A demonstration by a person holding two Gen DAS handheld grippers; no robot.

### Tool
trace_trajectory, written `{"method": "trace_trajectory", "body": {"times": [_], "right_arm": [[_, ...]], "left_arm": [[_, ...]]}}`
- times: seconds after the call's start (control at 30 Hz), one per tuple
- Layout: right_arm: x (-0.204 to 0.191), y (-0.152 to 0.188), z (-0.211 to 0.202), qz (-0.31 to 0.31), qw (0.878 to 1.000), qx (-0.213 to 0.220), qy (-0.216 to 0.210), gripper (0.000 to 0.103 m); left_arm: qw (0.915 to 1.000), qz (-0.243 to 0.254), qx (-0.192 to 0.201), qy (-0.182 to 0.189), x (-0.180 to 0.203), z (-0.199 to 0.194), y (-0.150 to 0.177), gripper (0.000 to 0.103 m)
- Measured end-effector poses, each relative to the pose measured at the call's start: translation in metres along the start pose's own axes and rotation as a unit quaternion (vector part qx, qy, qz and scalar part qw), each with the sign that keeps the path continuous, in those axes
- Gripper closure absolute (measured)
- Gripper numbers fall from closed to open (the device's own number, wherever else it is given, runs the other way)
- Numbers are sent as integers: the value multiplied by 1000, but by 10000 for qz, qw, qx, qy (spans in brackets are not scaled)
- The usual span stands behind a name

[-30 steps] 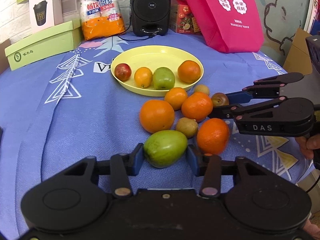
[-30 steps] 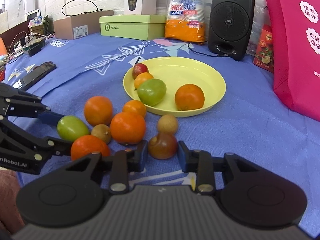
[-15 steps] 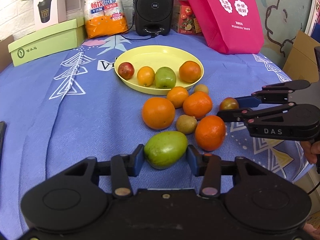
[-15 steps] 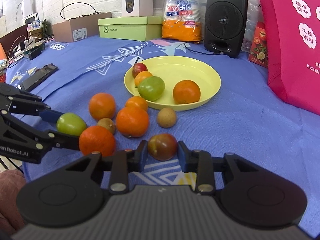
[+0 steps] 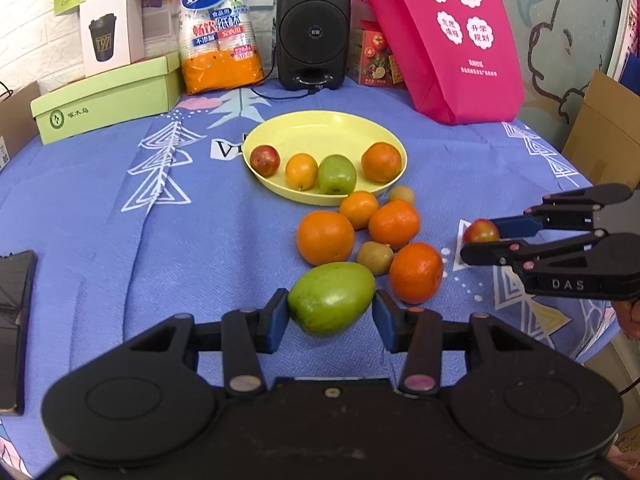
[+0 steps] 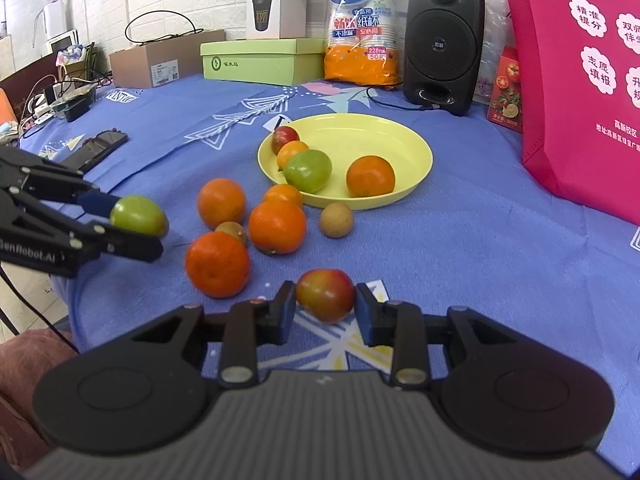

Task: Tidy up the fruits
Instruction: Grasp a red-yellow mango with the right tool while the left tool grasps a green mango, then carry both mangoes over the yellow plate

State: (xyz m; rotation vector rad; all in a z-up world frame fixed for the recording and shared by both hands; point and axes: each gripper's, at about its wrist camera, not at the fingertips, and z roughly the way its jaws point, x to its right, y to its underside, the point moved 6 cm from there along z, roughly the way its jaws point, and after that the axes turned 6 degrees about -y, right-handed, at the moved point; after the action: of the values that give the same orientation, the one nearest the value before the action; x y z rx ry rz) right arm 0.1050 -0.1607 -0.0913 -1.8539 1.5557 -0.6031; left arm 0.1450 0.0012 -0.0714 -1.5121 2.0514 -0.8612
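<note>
My left gripper (image 5: 331, 314) is shut on a large green fruit (image 5: 331, 297), held above the blue cloth; it also shows in the right wrist view (image 6: 138, 216). My right gripper (image 6: 325, 307) is shut on a small red-green fruit (image 6: 325, 294), seen from the left wrist too (image 5: 481, 232). The yellow plate (image 5: 320, 128) holds a red fruit, a small orange, a green fruit and an orange. Several oranges (image 5: 325, 237) and two small brown fruits (image 5: 374, 257) lie on the cloth just in front of the plate.
A black speaker (image 5: 313, 28), an orange paper-cup pack (image 5: 218, 32), a green box (image 5: 106, 98) and a pink bag (image 5: 448, 36) stand behind the plate. A black phone (image 5: 12, 320) lies at the left. The table edge runs close on the right.
Both grippers have lifted and drawn back from the fruit pile with their fruits. The red-green fruit has moved away from the brown fruit, to the right of the pile.
</note>
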Motion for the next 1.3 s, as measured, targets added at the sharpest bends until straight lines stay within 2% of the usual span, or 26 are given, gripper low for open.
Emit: {"method": "trace_trajectory", "body": {"times": [0.17,0.37,0.77,1.07,1.3], "right_arm": [[-1,0,-9,-11,10000,50,-14,72],[1,-16,-9,-168,9997,149,32,72],[27,-69,18,-298,9987,389,147,72],[46,-98,52,-266,9987,381,215,72],[68,-110,79,41,9995,238,204,72]], "left_arm": [[9998,-34,174,1,-5,-8,-14,58],[9994,-8,331,-57,-14,-2,-36,58],[9978,291,564,-170,-21,44,-98,58],[9985,380,344,-172,-19,105,-139,58],[9995,255,46,-156,-20,146,-150,58]]}}
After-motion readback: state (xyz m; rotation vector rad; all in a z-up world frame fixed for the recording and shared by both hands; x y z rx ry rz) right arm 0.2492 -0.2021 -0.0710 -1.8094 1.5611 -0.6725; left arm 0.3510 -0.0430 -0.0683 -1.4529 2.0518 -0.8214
